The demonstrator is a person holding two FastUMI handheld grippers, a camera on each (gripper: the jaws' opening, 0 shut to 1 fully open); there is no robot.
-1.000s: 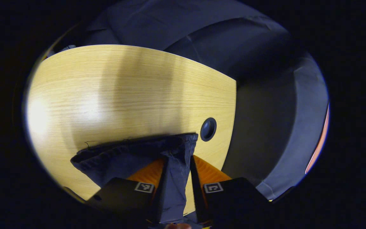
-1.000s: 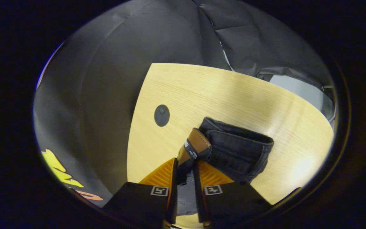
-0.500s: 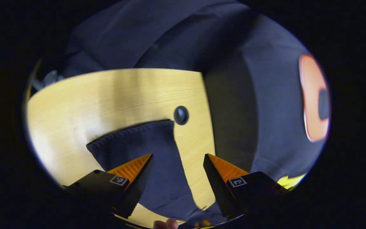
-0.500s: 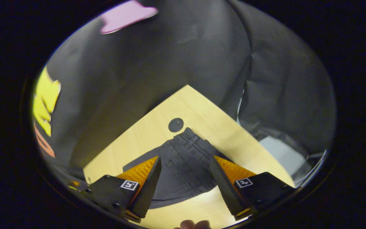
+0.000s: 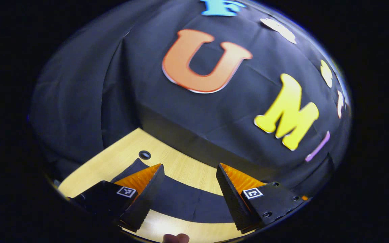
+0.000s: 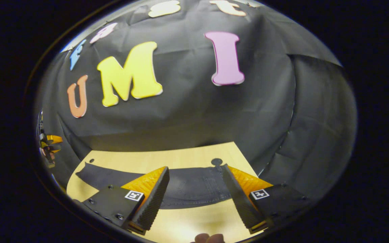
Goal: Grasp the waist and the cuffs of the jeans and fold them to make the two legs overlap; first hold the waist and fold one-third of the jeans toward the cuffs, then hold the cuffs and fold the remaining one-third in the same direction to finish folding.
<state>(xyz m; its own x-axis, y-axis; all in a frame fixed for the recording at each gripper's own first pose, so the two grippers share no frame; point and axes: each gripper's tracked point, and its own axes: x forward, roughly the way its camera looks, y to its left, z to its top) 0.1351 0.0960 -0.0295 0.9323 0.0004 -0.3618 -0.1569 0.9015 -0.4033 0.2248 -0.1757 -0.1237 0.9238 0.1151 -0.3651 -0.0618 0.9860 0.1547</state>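
In the right gripper view we see our right gripper [image 6: 194, 194] wide open and holding nothing, above the wooden table [image 6: 194, 157]. The dark jeans [image 6: 194, 185] lie flat as a long band across the table, beyond and below its fingers. In the left gripper view our left gripper [image 5: 189, 190] is also wide open and empty, and the jeans [image 5: 184, 200] stretch on the table [image 5: 181, 168] under it.

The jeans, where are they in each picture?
Left gripper view: jeans lie low in the middle, a dark band on the table, between the fingers.
Right gripper view: jeans stretch across the table low down.
Shared landmark: the round hole beside the jeans.
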